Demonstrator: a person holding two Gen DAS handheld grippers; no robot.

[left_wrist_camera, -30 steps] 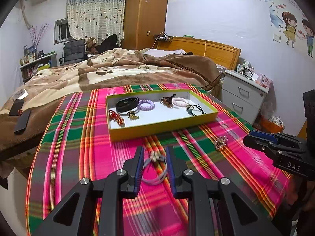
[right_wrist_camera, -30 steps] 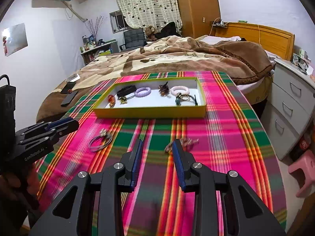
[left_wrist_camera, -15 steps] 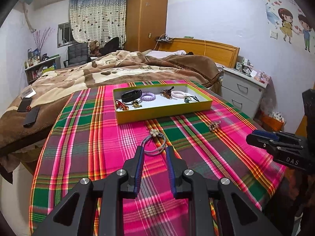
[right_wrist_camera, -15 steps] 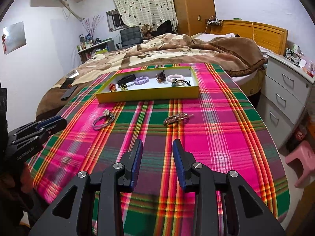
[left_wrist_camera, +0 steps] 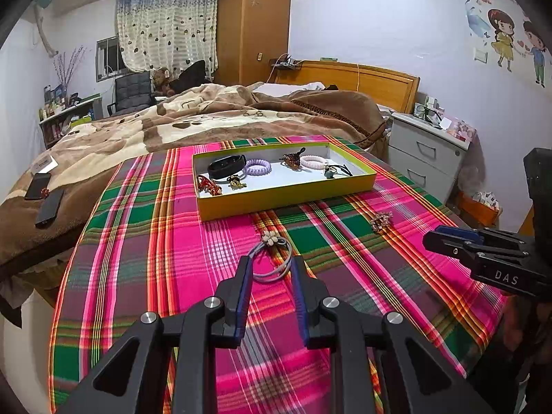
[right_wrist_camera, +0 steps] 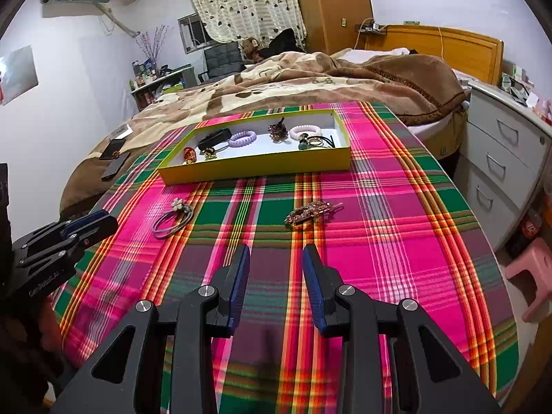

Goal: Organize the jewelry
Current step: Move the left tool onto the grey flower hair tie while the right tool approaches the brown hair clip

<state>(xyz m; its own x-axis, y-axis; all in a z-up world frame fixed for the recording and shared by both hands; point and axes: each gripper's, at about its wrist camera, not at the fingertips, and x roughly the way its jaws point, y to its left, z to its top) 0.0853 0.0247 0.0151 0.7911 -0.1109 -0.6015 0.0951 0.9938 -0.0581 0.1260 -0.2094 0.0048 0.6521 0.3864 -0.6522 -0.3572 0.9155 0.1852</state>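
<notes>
Since a second ago, both grippers have been drawn back from the jewelry. The grey hair tie (left_wrist_camera: 272, 258), with its small flower charm, is left flat on the plaid-covered worktop (left_wrist_camera: 138, 241); its near loop is seen between the tips of the left gripper (left_wrist_camera: 269, 261), whose fingers are parted and grasp nothing. The right gripper (right_wrist_camera: 276, 250) is held above bare cloth, fingers released, with the rhinestone hair clip (right_wrist_camera: 310, 212) lying ahead of it. A yellow tray (right_wrist_camera: 255, 169) is set toward the far edge, near the bed (right_wrist_camera: 310, 79), with coil ties, a black band and brooches inside. Open cloth is left on both sides of the tray. A white drawer unit (right_wrist_camera: 500, 158) is seen just beyond the right edge.
</notes>
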